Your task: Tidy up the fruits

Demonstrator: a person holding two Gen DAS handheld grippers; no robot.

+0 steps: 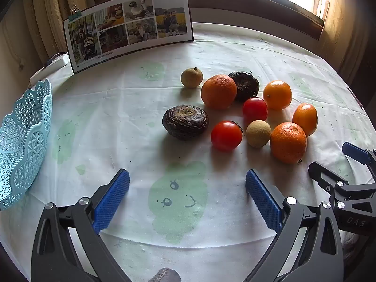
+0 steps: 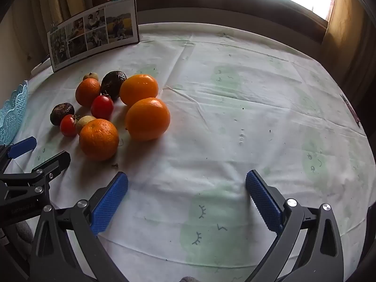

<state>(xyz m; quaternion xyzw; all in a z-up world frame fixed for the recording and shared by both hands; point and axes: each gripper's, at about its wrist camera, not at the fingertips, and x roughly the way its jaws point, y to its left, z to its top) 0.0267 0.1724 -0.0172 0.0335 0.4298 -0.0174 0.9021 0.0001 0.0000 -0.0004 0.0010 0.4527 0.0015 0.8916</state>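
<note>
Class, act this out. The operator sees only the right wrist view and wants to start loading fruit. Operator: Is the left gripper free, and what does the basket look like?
Observer: The left gripper is open, with nothing between its blue pads.
Operator: And the basket?
Observer: The light blue lattice plastic basket stands upright, left of that gripper, and has a scalloped rim.
Operator: Anything behind it?
Observer: A white power strip lies beyond it, beside the clipped photo collage board.
</note>
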